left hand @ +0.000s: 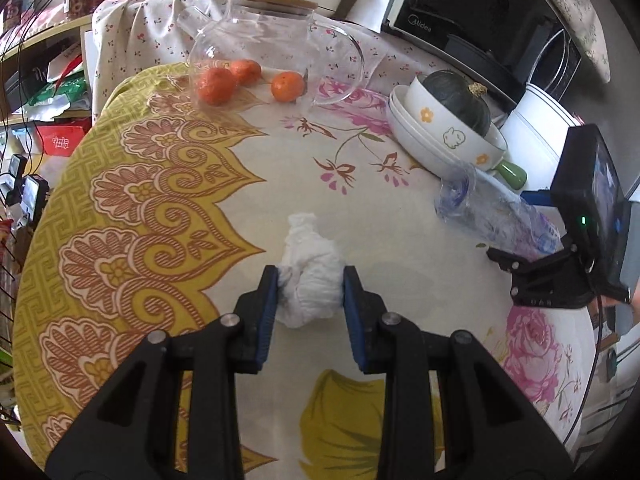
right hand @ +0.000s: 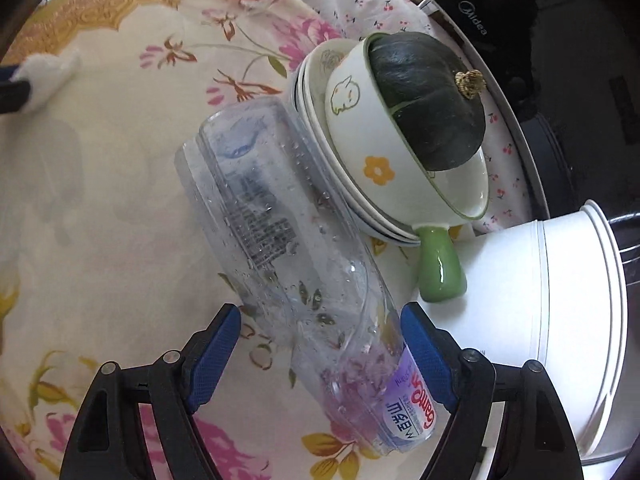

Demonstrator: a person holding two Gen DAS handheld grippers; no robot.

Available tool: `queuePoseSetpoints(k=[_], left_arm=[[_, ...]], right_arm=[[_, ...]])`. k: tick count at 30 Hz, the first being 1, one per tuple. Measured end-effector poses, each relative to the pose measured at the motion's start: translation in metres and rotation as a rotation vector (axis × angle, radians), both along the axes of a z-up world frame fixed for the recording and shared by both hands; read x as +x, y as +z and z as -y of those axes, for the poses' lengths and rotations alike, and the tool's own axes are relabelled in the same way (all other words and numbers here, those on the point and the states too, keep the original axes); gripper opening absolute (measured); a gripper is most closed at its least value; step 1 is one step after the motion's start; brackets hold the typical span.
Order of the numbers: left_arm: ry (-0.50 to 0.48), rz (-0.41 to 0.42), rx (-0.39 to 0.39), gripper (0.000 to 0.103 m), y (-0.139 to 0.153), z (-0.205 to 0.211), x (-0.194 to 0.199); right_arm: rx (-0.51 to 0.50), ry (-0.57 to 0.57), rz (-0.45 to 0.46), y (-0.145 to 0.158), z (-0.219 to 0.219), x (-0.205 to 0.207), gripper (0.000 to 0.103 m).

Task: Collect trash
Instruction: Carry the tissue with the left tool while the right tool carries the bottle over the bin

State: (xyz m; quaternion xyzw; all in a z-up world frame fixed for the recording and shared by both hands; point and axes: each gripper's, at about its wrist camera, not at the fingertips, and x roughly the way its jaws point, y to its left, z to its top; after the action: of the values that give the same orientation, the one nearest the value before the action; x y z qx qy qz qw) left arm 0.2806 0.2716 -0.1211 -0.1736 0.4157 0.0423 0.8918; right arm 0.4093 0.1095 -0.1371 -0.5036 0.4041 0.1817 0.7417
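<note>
A crumpled white tissue [left hand: 307, 272] lies on the flowered tablecloth [left hand: 168, 184]. My left gripper [left hand: 310, 284] is shut on it, both blue pads pressing its sides. The tissue also shows at the far left of the right wrist view [right hand: 48, 70]. An empty clear plastic bottle [right hand: 296, 256] with a purple label lies on its side beside the bowls; it also shows in the left wrist view [left hand: 492, 212]. My right gripper [right hand: 320, 324] is open, its fingers on either side of the bottle's lower part, with a gap on the left side.
Stacked white bowls [right hand: 360, 168] hold a dark green squash [right hand: 428, 100]. A white container [right hand: 560, 320] stands at the right. A glass jug [left hand: 272, 40] and three oranges [left hand: 218, 86] sit at the far side. A black oven [left hand: 480, 12] stands behind.
</note>
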Motion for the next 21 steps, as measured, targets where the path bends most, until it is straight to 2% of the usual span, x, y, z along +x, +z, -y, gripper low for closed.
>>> queuePoseSetpoints(k=[4,9,12,17,21], left_arm=[[-0.005,-0.004,0.009,0.034,0.0,-0.004,-0.005],[-0.028,-0.025,0.034,0.034,-0.003,-0.002,-0.016],[-0.041,-0.04,0.056,0.034,0.0,0.001,-0.027],[-0.061,-0.084,0.049,0.034,0.004,0.011,-0.043],[-0.092,-0.12,0.043,0.034,0.008,0.024,-0.061]], right_arm=[[0.0,-0.034,-0.012,0.004,0.0,-0.001,0.071],[0.062,-0.117,-0.125,0.019,0.014,-0.02,0.067],[0.11,-0.18,-0.202,0.024,0.027,-0.038,0.067],[0.178,-0.304,-0.31,0.03,0.054,-0.076,0.067],[0.197,-0.377,-0.372,0.03,0.07,-0.103,0.069]])
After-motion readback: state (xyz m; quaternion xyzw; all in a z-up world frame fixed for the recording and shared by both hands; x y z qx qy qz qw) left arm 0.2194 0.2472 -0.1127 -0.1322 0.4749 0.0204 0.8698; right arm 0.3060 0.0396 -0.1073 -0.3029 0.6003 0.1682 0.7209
